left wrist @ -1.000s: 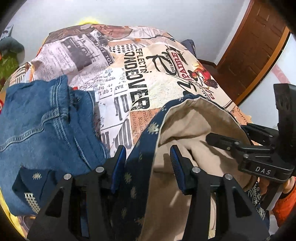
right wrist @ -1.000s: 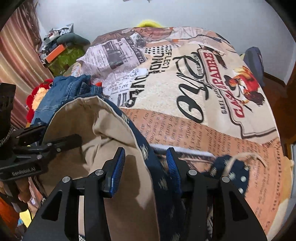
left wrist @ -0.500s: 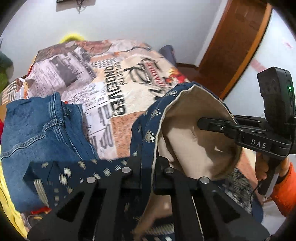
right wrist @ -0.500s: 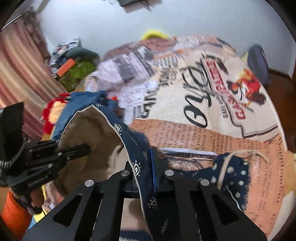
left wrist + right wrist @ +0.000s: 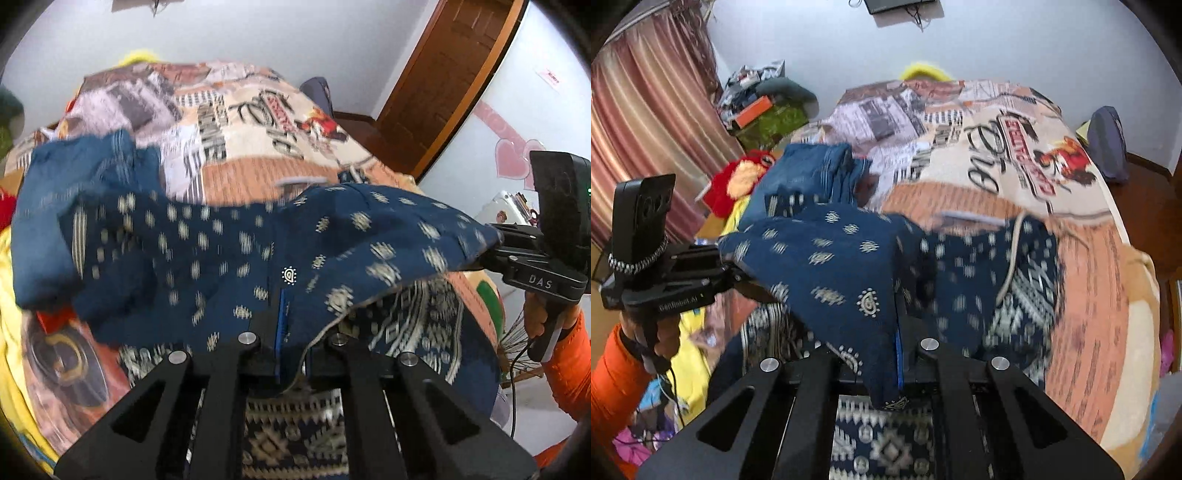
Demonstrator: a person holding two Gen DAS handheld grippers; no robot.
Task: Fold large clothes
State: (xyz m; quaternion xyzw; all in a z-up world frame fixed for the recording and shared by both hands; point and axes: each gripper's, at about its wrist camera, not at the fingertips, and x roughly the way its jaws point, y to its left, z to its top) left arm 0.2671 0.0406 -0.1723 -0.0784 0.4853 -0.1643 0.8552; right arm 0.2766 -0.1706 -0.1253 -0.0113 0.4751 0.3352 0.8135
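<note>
A navy garment (image 5: 221,251) with cream motifs hangs stretched between my two grippers above the bed, navy side up. My left gripper (image 5: 291,321) is shut on one part of its edge. The right gripper (image 5: 897,332) is shut on the same edge further along. In the left wrist view the right gripper (image 5: 493,245) grips the cloth's far corner at the right. In the right wrist view the left gripper (image 5: 738,273) does so at the left. The garment's banded lower part (image 5: 886,435) drapes below the fingers. Motion blurs the cloth.
A newspaper-print bedspread (image 5: 997,147) covers the bed. Folded blue jeans (image 5: 812,166) lie at its left side beside a red plush toy (image 5: 738,177). A pink curtain (image 5: 646,129) and a clutter pile (image 5: 764,107) stand left, a wooden door (image 5: 443,74) right.
Both grippers went from open to shut on the garment's edge, then rose and pulled it taut. The beige inner side that showed earlier is now hidden under the navy side.
</note>
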